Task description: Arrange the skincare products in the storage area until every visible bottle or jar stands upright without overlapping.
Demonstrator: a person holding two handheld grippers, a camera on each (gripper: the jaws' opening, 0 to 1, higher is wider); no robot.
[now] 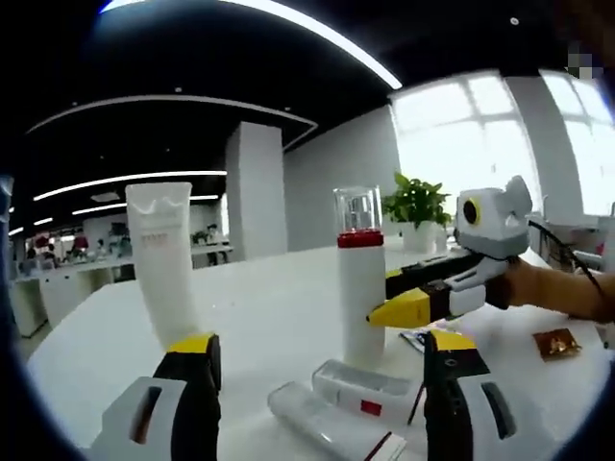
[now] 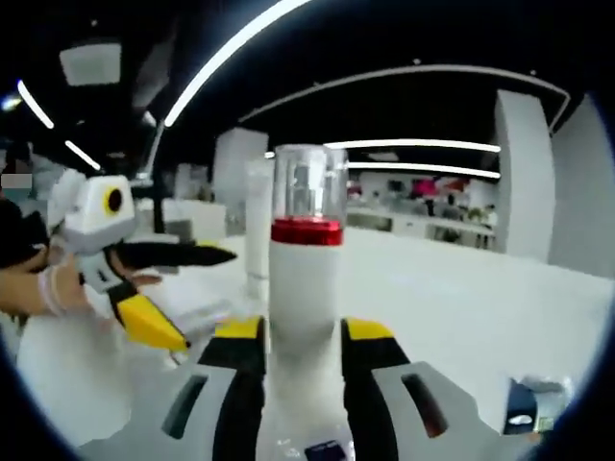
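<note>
Right gripper view: standing upright on the white table (image 2: 500, 288), tall white bottle with red band and clear cap (image 2: 306, 259), squeezed between right gripper (image 2: 306, 351) jaws. Left gripper (image 1: 317, 360) jaws gaping wide, lying beneath them two white tubes (image 1: 356, 403), standing nearby white squeeze tube (image 1: 165, 264).

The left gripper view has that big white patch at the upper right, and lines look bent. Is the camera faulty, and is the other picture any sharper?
Probably not faulty. In the left gripper view the window is overexposed, and the fisheye lens bows the ceiling lights. In the right gripper view the white bottle between the jaws is fairly sharp, while the other gripper looks soft.
</note>
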